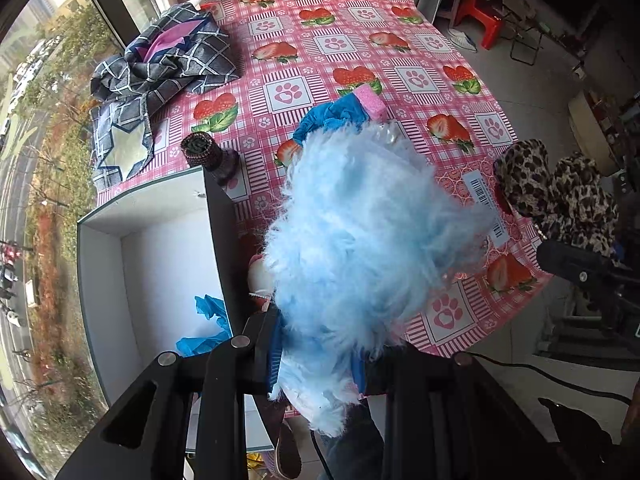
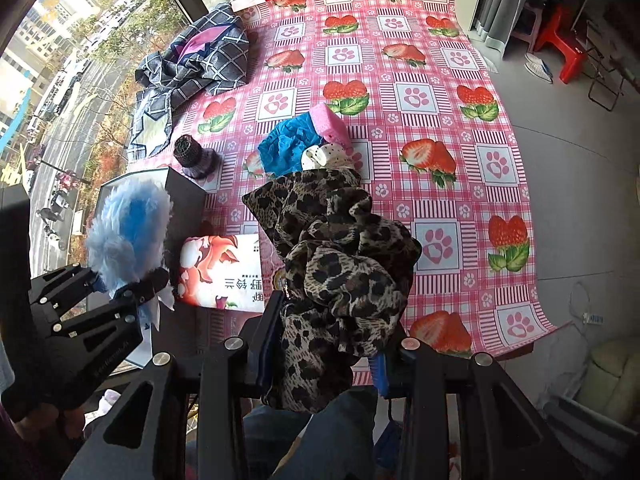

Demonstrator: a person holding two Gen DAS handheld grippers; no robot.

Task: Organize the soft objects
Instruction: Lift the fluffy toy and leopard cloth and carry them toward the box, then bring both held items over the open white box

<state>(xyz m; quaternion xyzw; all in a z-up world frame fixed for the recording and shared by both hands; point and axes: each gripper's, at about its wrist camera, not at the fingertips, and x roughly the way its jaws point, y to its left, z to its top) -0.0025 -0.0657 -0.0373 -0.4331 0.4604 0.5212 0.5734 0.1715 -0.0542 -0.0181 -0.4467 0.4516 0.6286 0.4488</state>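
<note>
My left gripper (image 1: 320, 364) is shut on a light blue fluffy plush (image 1: 360, 240), which hangs over the table beside the white box (image 1: 100, 280). The same plush (image 2: 128, 232) shows at the far left of the right wrist view, in the left gripper (image 2: 132, 292). My right gripper (image 2: 328, 344) is shut on a crumpled leopard-print cloth (image 2: 340, 272), held above the near part of the pink strawberry tablecloth (image 2: 440, 80). In the left wrist view that cloth (image 1: 560, 192) hangs at the right edge.
The box has a black side wall (image 1: 224, 232) and holds a blue crumpled piece (image 1: 208, 320). On the table lie a tissue pack (image 2: 220, 272), a blue cloth (image 2: 288, 144), a pink sponge (image 2: 332, 124), a white dotted item (image 2: 324, 156), a dark knitted piece (image 2: 196, 156) and a plaid cloth (image 2: 200, 64).
</note>
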